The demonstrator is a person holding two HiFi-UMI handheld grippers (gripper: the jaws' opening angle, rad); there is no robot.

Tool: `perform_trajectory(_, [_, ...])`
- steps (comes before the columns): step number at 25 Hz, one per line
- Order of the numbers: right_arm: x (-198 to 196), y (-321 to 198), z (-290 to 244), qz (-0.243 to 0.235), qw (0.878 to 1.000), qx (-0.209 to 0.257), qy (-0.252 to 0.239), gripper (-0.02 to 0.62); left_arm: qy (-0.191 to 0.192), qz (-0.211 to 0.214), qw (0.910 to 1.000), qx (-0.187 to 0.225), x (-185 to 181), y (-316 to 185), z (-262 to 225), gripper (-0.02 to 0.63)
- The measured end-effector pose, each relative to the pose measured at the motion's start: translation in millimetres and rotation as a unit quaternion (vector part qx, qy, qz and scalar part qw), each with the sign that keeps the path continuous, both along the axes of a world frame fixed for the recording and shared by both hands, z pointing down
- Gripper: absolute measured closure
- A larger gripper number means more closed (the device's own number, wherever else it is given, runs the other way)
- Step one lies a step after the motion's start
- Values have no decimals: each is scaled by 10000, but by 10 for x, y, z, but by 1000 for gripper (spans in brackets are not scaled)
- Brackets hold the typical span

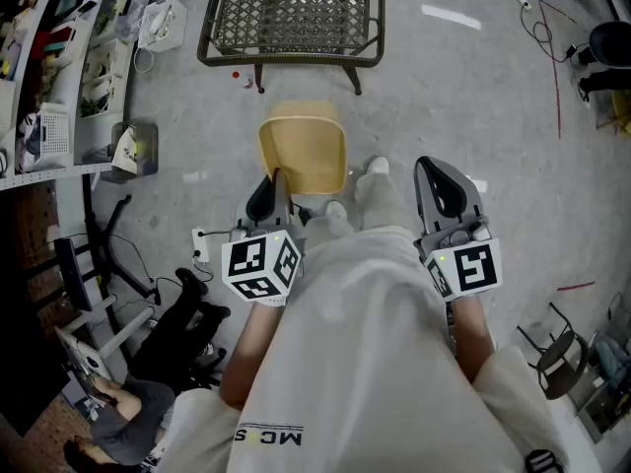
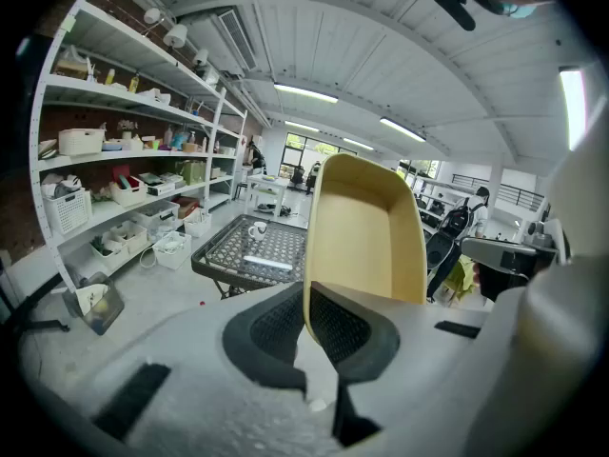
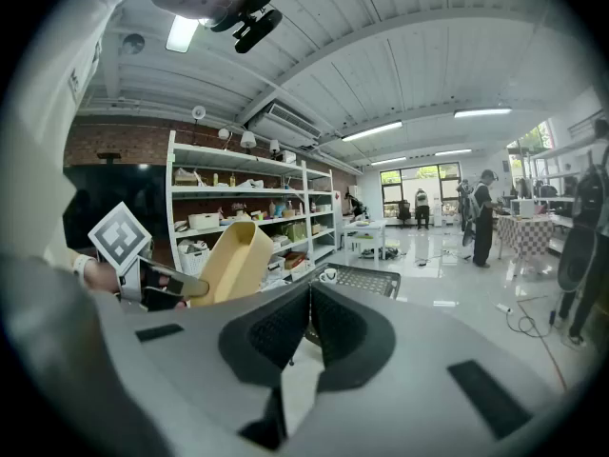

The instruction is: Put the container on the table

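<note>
A shallow yellow container [image 1: 303,151] hangs in the air in front of me. My left gripper [image 1: 279,179] is shut on its near rim. In the left gripper view the container [image 2: 366,227] stands tilted up, with the rim pinched between the jaws of the left gripper [image 2: 309,298]. The black metal mesh table [image 1: 291,13] stands a short way ahead on the floor, with a white mug [image 2: 257,228] on it. My right gripper [image 1: 444,173] is held to the right, shut with nothing in it. From the right gripper [image 3: 309,298] I see the container [image 3: 233,260] off to the left.
White shelves [image 1: 59,67] loaded with bins and boxes line the left side. A black chair base [image 1: 177,323] and a seated person [image 1: 108,422] are at the lower left. A folded chair [image 1: 557,353] is at the lower right, and cables [image 1: 552,47] run on the floor at the right.
</note>
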State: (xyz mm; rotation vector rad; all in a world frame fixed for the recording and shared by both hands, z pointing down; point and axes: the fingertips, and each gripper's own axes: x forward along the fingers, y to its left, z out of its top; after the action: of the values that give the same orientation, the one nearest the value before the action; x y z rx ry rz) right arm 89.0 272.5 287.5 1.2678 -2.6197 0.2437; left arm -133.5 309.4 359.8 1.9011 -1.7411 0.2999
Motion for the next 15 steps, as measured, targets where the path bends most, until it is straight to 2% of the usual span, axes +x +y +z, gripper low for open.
perform_trajectory(5, [143,332,-53,-166,9998,87,17,575,-4,-152,9998,118,197,338,-76,574])
perform_trajectory(8, [308,358,-192,-212,9995,229,52,575,-65,-108,9998,158,426,350,-117,574])
perform_trajectory(12, [732,376,-259,-245,9991,349,70,577,-133,111,9993,329,972,252,-248,574])
perform_trajectory(15, [1070,399,-177,-85,9995,290,-128,575,-289,284,9981,470,1332,184,-342,574])
